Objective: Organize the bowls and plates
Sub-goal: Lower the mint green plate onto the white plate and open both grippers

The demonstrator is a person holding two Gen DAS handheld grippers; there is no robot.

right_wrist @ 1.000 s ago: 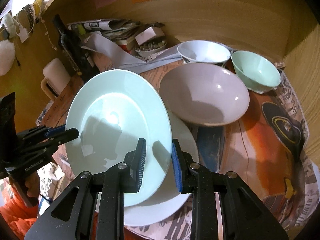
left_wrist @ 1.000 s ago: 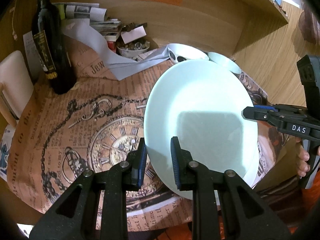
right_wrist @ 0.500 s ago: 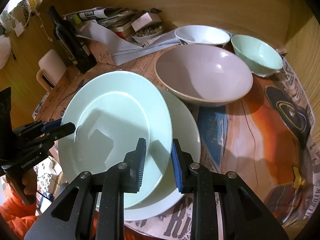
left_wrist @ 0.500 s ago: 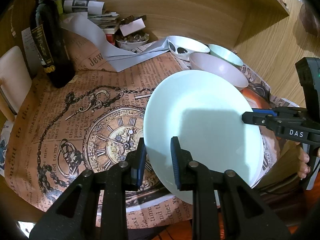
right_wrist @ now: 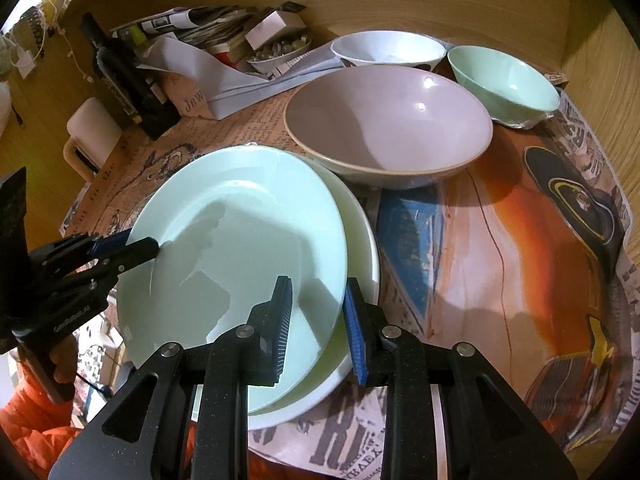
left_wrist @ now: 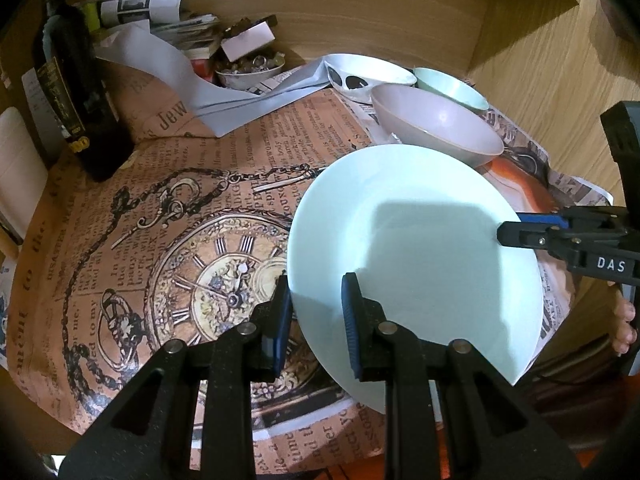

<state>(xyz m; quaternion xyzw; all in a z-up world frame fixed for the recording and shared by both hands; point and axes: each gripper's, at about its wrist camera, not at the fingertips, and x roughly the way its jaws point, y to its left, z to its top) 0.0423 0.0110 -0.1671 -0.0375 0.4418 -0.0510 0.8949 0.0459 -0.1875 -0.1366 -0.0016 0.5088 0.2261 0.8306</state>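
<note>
Mint plate (right_wrist: 240, 240) overlapping white plate (right_wrist: 360, 240); grey bowl (right_wrist: 388, 120), white bowl (right_wrist: 388, 46), green bowl (right_wrist: 504, 76) behind.

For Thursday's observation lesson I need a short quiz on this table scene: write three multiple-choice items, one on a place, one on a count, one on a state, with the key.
1. Where is the dark bottle?
A. at the table's far left
B. inside the pink bowl
C. on the plates

2. How many large bowls stand beyond the plates?
A. one
B. three
C. five

3. How is the mint plate held?
A. by neither gripper
B. by the right gripper alone
C. at opposite rims by both grippers

Key: A, it stands by the far left edge; B, pink bowl, white bowl, green bowl; C, left gripper and right gripper each straddle its rim.
</note>
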